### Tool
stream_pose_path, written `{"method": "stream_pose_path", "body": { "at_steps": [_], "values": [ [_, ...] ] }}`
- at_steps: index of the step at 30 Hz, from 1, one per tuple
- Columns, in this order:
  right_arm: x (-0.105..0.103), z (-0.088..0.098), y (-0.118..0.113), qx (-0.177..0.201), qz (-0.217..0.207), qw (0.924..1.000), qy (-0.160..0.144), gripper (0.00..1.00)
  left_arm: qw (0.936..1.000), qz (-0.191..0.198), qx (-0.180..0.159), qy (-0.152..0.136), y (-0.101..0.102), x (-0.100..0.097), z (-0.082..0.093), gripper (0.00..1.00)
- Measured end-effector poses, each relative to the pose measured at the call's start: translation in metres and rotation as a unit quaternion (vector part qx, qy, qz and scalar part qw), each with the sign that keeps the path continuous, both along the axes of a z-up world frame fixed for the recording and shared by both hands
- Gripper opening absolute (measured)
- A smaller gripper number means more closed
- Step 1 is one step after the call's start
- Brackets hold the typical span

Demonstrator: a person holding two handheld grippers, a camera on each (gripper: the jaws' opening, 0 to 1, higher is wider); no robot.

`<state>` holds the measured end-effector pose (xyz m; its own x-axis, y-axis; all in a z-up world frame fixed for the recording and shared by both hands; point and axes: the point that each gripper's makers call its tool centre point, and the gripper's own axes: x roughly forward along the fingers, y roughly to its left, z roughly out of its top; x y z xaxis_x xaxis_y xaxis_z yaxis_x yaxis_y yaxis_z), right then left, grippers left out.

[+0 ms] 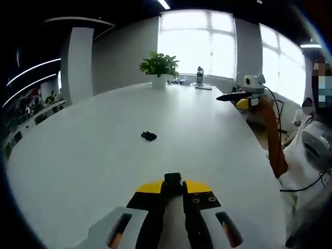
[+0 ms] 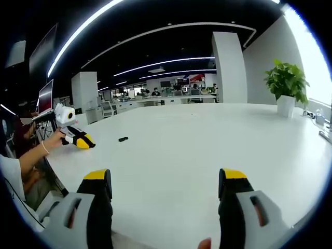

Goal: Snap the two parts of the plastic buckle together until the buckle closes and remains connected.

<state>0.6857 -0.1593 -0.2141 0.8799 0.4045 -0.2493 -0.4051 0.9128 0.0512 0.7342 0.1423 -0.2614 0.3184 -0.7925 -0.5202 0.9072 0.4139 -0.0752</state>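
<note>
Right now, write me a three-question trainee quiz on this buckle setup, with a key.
1. True or false: the left gripper is clamped on a black buckle part.
2. How do the right gripper's jaws stand? A) spread wide with nothing between them B) shut on a buckle part C) closed around the plant pot
3. Fill in: the other buckle piece lies loose on the white ____.

Key: 1 true; 2 A; 3 table. In the right gripper view the same loose piece sits just past the left gripper's tips, so the two parts are not yet joined.
</note>
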Motion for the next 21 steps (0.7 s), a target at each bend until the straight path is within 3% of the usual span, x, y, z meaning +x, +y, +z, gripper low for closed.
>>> {"method": "stream_pose_path", "body": {
  "at_steps": [11, 21],
  "values": [
    [0.0, 0.0, -0.001, 0.0, -0.001, 1.0, 0.0, 0.86, 0.9988, -0.048, 0.004, -0.003, -0.011, -0.011, 0.001, 0.12],
    [0.0, -0.001, -0.002, -0.001, -0.001, 1.0, 0.003, 0.85, 0.9964, -0.083, -0.009, 0.013, -0.017, -0.022, 0.003, 0.12]
  ]
}}
